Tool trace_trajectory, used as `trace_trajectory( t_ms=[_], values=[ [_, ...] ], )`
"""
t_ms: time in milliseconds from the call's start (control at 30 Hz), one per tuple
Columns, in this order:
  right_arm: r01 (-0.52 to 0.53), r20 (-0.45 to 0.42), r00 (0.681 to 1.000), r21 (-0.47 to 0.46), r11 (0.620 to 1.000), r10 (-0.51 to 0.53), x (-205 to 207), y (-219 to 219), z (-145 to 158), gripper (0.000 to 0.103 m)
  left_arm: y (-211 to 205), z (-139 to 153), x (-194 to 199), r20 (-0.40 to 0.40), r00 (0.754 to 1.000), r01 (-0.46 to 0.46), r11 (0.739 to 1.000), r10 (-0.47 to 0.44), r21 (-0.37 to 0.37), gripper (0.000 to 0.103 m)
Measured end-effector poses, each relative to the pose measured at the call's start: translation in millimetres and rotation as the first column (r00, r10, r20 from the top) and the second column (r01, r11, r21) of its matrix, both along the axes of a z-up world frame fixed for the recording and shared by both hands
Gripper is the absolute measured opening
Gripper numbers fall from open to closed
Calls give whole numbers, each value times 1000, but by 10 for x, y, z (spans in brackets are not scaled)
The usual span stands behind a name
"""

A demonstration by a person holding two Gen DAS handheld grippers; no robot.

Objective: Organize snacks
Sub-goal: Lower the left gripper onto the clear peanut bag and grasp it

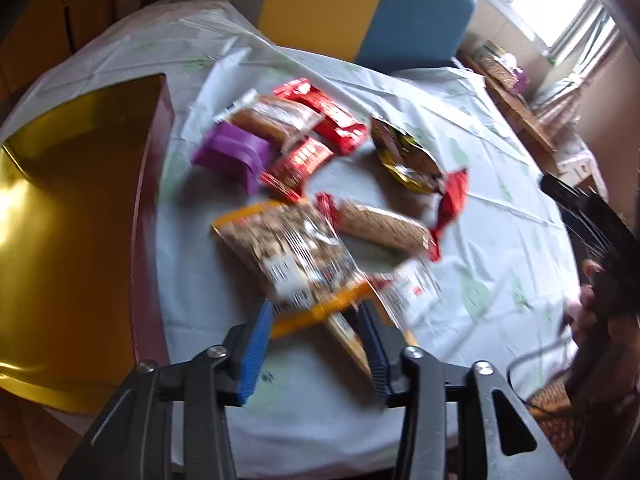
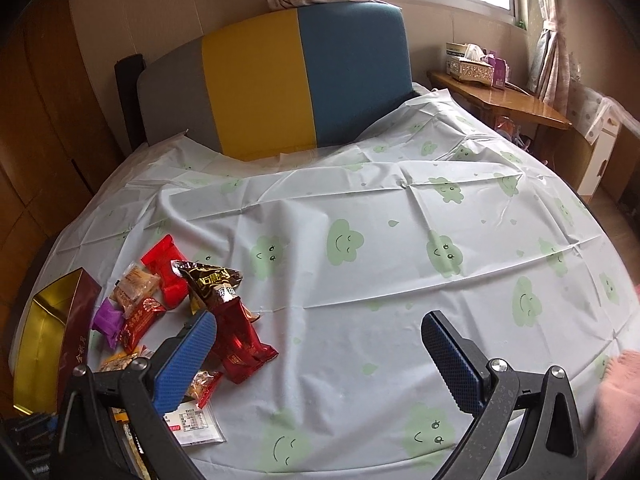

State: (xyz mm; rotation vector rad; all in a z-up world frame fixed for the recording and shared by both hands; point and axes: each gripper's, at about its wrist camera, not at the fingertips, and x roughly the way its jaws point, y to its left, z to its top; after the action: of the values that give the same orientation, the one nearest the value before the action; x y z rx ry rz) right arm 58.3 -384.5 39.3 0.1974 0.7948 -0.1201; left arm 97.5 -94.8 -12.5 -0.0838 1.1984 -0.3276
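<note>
Several snack packets lie in a heap on the cloud-print cloth (image 2: 360, 208): a purple packet (image 1: 232, 152), red packets (image 1: 324, 112), a black-and-gold one (image 1: 404, 156) and a sesame bar (image 1: 384, 224). My left gripper (image 1: 316, 312) points down at a clear nut packet (image 1: 288, 248). The packet's orange end lies between the blue pads (image 1: 256, 344), and it is blurred while the fingers are sharp. I see no pad pressing on it. A maroon box with a gold lining (image 1: 72, 220) stands open at the left. My right gripper (image 2: 320, 320) hangs wide open over bare cloth, beside a red packet (image 2: 240, 344).
A yellow and blue headboard (image 2: 304, 76) rises behind the cloth. A wooden side table (image 2: 512, 100) with tissue boxes stands at the back right under the window. A pink sleeve (image 2: 620, 400) shows at the right edge. A white labelled packet (image 2: 192, 420) lies near the front.
</note>
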Motion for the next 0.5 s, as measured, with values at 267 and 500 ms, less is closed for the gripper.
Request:
trace_trajectory(
  t_ms=[267, 500],
  values=[
    [2, 9, 1000, 20, 1000, -2, -14, -32, 30, 103, -40, -289, 471, -157, 985, -61, 996, 70, 61, 79],
    [-48, -30, 998, 9, 999, 48, 34, 54, -42, 103, -177, -426, 707, -164, 984, -50, 993, 67, 109, 79]
  ],
)
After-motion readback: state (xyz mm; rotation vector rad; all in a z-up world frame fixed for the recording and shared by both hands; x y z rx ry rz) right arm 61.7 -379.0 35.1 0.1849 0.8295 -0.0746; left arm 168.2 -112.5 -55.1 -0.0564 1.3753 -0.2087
